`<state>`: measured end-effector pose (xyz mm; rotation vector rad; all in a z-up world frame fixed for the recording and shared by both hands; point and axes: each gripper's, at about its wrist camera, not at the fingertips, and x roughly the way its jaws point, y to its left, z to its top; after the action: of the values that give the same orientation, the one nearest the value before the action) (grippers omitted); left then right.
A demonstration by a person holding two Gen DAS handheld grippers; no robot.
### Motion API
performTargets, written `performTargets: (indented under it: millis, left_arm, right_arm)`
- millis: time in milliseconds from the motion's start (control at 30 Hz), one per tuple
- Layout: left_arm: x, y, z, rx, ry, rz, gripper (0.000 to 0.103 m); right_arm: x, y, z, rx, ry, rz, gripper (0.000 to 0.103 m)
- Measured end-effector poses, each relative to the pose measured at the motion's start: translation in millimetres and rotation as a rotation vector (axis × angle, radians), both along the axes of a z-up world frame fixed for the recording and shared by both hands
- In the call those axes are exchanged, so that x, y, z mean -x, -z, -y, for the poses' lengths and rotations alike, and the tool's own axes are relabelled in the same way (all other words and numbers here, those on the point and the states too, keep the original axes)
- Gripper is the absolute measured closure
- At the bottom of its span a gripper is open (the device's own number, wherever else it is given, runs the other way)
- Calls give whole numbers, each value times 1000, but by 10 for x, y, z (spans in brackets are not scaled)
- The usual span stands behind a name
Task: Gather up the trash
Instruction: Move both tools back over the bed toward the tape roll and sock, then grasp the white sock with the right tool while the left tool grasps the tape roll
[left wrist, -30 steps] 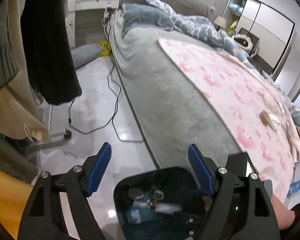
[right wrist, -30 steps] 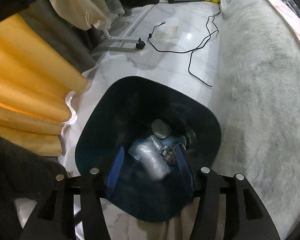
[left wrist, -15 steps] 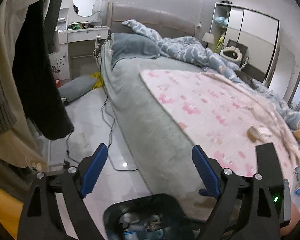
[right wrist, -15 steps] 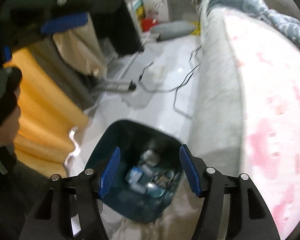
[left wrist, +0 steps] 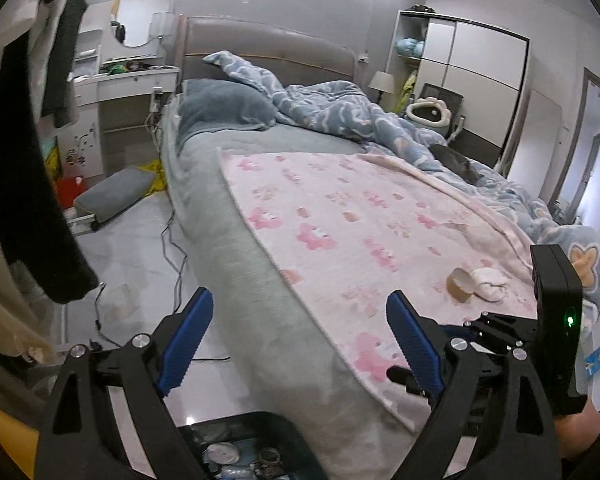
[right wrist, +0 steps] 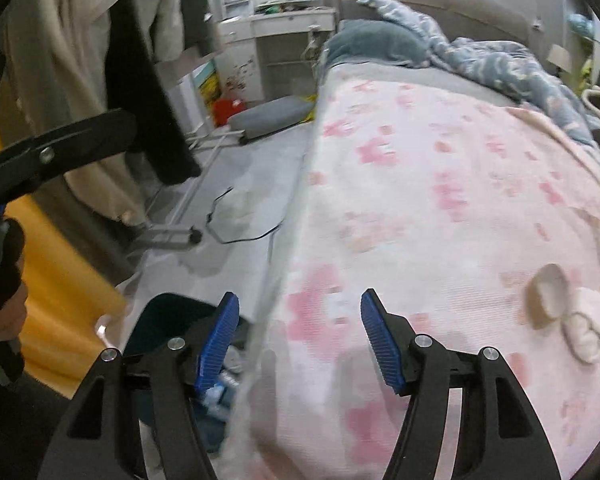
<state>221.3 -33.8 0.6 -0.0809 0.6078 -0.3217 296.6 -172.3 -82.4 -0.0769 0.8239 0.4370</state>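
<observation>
Pink blanket (right wrist: 440, 200) under the empty right claw (right wrist: 296, 336), jaws apart; paper cup (right wrist: 548, 292) off to its right.

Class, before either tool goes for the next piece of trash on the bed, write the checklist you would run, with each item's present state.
1. Left tool empty, its jaws opening: ok.
2. Right tool empty, jaws apart: ok.
3. Trash left on the pink blanket: a brown tape roll and a white wad beside it: ok.
4. Nothing lies between the tools and that trash: ok.
5. Dark bin on the floor by the bed, open: ok.
6. Room left in the bin: cannot tell.
</observation>
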Motion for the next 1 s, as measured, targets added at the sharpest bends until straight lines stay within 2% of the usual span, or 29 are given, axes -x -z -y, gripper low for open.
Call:
performTargets:
  millis: [400,533,633,1000]
  left_arm:
    - [-272,92,620,-19,95,-9,13]
    - [-362,133,791,-23,116,-15,13]
    - [-435,155,894,-17,126,-21,13]
    - [-618,247,1270,-2,160,-36,13]
  right_arm:
    - [-190,-65,836,93,127,78,34]
    - [-259,-57,1069,108,157,79,34]
    - [-310,-66,1294,75,190,71,34]
    - [-355,51,1752,91,250,46,34]
